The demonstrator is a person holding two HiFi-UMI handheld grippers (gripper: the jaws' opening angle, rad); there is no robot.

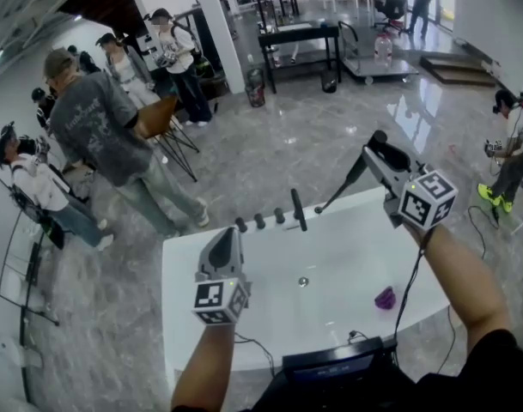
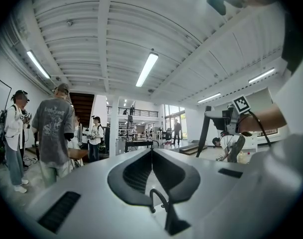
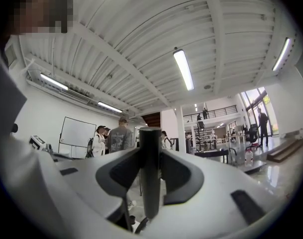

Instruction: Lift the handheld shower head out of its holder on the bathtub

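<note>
Over a white bathtub [image 1: 179,269], the right hand-held gripper [image 1: 377,148] pinches the black shower head [image 1: 351,178] and holds it above the tub's far right corner. The right gripper view shows the dark handle standing upright between the jaws, with both pads against it. From the grip the shower head slants down and left, and its lower end comes close to the far rim, just right of a row of black fittings [image 1: 279,216]. Whether that end touches the rim cannot be told.

The left hand-held gripper [image 1: 228,237] hangs over the tub's left half, near the far rim. Its jaws are pressed together with nothing between them, well apart from the shower head.

Inside the basin, a drain [image 1: 303,281] sits near the middle and a small purple object [image 1: 385,298] lies toward the near right edge.

Beyond the far rim, polished floor [image 1: 270,157] stretches to several people [image 1: 98,127] standing at far left. 1 person [image 1: 510,157] crouches at the right edge, off the tub's right end.
</note>
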